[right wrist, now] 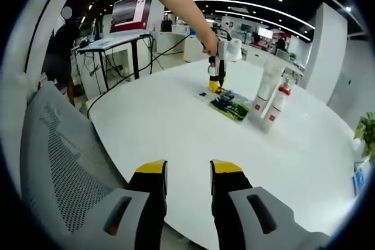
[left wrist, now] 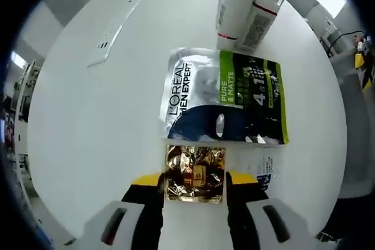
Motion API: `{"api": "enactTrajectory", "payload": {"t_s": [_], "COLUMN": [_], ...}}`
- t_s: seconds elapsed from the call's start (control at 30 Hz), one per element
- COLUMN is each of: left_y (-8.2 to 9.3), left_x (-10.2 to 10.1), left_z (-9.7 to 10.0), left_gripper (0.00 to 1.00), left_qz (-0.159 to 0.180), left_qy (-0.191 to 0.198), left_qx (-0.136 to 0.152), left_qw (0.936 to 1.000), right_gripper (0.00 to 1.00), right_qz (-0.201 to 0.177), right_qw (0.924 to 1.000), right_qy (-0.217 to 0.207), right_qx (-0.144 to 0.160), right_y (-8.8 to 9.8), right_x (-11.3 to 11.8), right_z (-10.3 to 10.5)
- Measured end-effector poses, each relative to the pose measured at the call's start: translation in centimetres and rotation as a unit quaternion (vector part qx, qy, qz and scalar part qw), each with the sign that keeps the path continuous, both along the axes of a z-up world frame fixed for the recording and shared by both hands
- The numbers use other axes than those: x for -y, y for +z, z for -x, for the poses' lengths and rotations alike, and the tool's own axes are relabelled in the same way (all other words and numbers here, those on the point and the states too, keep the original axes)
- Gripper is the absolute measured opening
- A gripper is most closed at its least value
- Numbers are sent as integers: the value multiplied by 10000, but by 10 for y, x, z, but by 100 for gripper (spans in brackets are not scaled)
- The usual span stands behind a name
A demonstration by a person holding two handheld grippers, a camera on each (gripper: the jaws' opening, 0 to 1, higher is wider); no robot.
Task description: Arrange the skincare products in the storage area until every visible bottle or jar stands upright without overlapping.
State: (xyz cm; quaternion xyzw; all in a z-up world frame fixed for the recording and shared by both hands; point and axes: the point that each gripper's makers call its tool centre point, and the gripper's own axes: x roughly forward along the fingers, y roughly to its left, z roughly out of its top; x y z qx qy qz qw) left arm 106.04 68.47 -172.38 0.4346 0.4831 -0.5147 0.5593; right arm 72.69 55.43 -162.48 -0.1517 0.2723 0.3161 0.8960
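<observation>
Just in front of the big silver and green sachet (left wrist: pixel 225 96), the left gripper (left wrist: pixel 194 187) is pinching a small gold packet (left wrist: pixel 195 174) lying flat on the white counter (left wrist: pixel 88 133). Two bottles (left wrist: pixel 249 4) are standing beyond the sachet. Next, I think, the packet needs lifting clear. The right gripper (right wrist: pixel 188 175) is hanging back at the counter's edge, jaws narrow and holding nothing.

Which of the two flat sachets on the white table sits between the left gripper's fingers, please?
The small crinkled gold foil sachet sits between the left gripper fingers; the larger silver-and-green L'Oréal sachet lies beyond it.
</observation>
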Motion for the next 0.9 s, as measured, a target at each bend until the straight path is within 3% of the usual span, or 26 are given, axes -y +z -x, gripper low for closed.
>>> {"api": "enactTrajectory", "payload": {"t_s": [0.17, 0.3, 0.4, 0.47, 0.6, 0.67, 0.77, 0.9], "left_y": [8, 25, 42, 56, 79, 99, 127, 141], "left_x": [-2, -6, -4, 8, 8, 8, 5, -5], "left_z": [-8, -10, -10, -7, 11, 28, 63, 106], "left_gripper": [48, 48, 48, 48, 49, 49, 49, 50], "left_qz": [42, 120, 389, 980, 1403, 1704, 2272, 2622], "left_qy": [72, 205, 581, 1006, 1325, 1339, 1667, 1887], "left_qx": [232, 366, 551, 640, 918, 1197, 1349, 1684], "left_qw": [9997, 9990, 9960, 9880, 9769, 9689, 9500, 9313], "right_gripper": [26, 26, 27, 29, 31, 31, 33, 34], "right_qz": [-16, -38, -70, -98, -142, -157, -203, -279], "right_qw": [10000, 10000, 9999, 9999, 9998, 9997, 9996, 9993], "right_qy": [-11, 4, 0, -5, 32, 39, -7, -6], "right_qx": [39, 68, 104, 116, 142, 169, 206, 241], "right_y": [2, 3, 5, 6, 7, 9, 11, 14], "right_x": [1, 0, -1, -1, -3, -3, -2, -4], "right_z": [-1, -1, -1, -2, -1, -1, -3, -3]}}
